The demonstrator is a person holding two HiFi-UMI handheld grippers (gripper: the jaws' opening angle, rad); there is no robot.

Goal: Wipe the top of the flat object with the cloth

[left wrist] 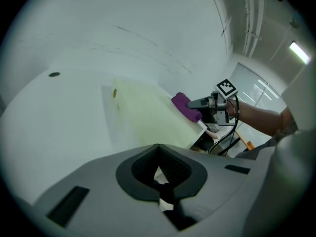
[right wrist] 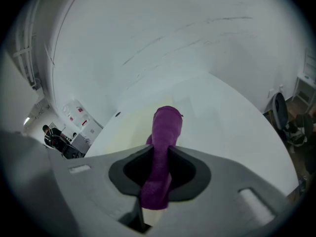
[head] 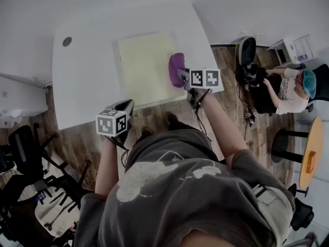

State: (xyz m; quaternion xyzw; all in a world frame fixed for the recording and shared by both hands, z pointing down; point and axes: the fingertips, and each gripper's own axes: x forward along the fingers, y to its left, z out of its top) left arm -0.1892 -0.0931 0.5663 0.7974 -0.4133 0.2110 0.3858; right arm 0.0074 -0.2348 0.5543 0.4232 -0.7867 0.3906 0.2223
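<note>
A pale yellow flat board (head: 144,68) lies on the white table (head: 82,86). A purple cloth (head: 177,67) rests on the board's right edge, and my right gripper (head: 181,75) is shut on it. In the right gripper view the cloth (right wrist: 165,130) runs out between the jaws of the right gripper (right wrist: 157,181) over the board (right wrist: 129,127). My left gripper (head: 125,107) hovers at the table's near edge, left of the board, shut with nothing in it. The left gripper view shows its jaws together at the left gripper (left wrist: 161,186), with the board (left wrist: 148,117) and the cloth (left wrist: 186,106) beyond.
A small round hole (head: 67,41) sits in the table's far left corner. A person (head: 293,89) sits at the right by a black chair (head: 248,50). Black chairs (head: 31,153) stand at the left, and a round wooden table (head: 312,156) at the far right.
</note>
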